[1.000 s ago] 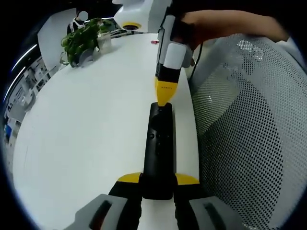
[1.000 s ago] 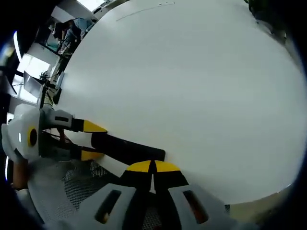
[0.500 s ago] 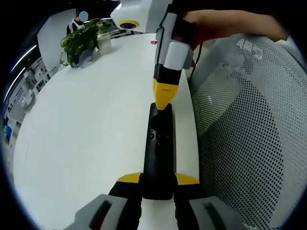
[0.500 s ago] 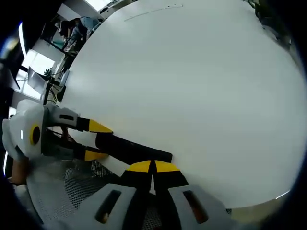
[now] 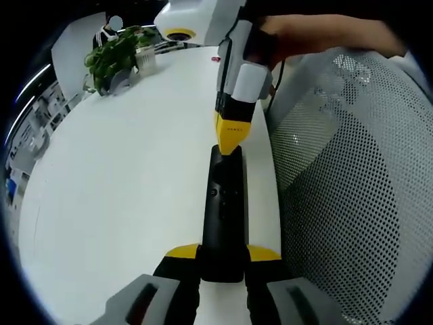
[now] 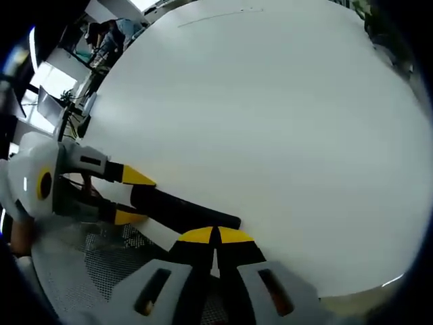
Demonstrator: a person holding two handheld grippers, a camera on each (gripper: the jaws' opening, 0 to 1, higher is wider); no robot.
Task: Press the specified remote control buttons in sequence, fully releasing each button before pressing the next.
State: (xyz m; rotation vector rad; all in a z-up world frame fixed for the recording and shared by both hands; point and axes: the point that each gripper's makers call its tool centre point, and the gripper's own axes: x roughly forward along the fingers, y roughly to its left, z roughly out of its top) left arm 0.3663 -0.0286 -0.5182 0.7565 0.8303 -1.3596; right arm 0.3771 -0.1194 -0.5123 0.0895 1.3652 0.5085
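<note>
right tip on the remote's far end — almost nothing has changed

your left gripper (image 5: 222, 261) still clamps the black remote (image 5: 224, 210) at the white table's (image 5: 122, 176) edge; the right gripper (image 5: 231, 143), jaws pressed together, has barely shifted — so the press isn't released yet.

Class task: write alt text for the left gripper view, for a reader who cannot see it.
The left gripper clamps the near end of a black remote control lying on a white table, while the closed yellow tip of the right gripper meets the remote's far end. A potted plant stands at the far edge, and a white mesh chair back is at right.
</note>
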